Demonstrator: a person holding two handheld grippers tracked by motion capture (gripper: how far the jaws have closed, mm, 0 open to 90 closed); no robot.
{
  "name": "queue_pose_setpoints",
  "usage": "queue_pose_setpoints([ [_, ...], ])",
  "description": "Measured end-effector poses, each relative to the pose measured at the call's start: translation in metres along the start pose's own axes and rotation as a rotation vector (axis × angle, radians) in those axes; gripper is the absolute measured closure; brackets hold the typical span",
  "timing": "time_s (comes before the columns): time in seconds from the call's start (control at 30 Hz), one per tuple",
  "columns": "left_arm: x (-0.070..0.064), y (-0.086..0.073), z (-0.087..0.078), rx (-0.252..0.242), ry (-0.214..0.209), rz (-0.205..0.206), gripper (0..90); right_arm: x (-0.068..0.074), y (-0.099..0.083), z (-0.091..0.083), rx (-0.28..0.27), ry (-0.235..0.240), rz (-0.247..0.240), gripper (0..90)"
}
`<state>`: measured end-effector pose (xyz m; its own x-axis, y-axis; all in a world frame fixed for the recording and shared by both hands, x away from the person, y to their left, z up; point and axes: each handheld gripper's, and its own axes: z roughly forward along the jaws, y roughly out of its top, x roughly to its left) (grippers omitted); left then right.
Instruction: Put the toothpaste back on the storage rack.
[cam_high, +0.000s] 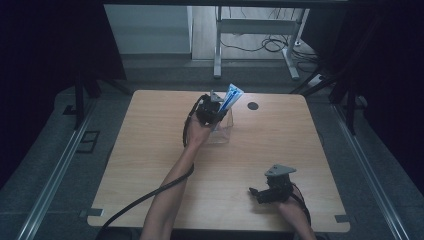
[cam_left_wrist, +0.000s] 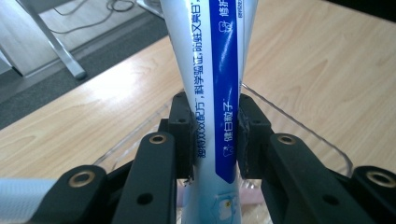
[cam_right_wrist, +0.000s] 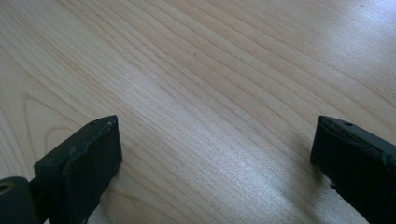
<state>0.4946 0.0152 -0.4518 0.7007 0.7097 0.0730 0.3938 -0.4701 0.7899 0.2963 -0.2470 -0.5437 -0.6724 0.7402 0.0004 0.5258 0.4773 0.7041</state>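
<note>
Looks forward and down from above onto the light wooden rectangular table (cam_high: 150, 165). Rides the left gripper (cam_left_wrist: 215, 140), close up, facing the far edge at twelve o'clock, sharing the blue-and-white toothpaste tube (cam_left_wrist: 215, 84) with the overhead. Rides the right gripper (cam_right_wrist: 215, 158), skimming bare woodgrain at five o'clock.

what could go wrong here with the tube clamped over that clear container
1. The left gripper pinches the toothpaste tube on its soft body, so a tighter squeeze may dent it or push paste toward the cap.
2. The clear container looks light and nothing holds it; the right gripper sits open, far off near the table's front edge. The tilted tube could catch a wall and tip or slide it.
</note>
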Motion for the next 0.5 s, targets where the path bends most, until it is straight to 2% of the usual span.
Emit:
queue_pose_setpoints([
  [0.07, -0.0018, -0.0001, 0.0001, 0.015, 0.005, 0.024, 71.1, 0.0, 0.0, 0.0, 0.0, 0.0, 0.0, 1.9],
  [0.37, -0.0027, -0.0014, -0.0017, 0.045, -0.016, 0.047, 69.0, 0.0001, 0.0, 0.0, 0.001, 0.0, 0.001, 1.9],
  [0.5, -0.0023, -0.0035, -0.0024, 0.054, -0.029, 0.045, 67.0, 0.0, 0.0, 0.0, 0.0, 0.0, 0.0, 1.9],
])
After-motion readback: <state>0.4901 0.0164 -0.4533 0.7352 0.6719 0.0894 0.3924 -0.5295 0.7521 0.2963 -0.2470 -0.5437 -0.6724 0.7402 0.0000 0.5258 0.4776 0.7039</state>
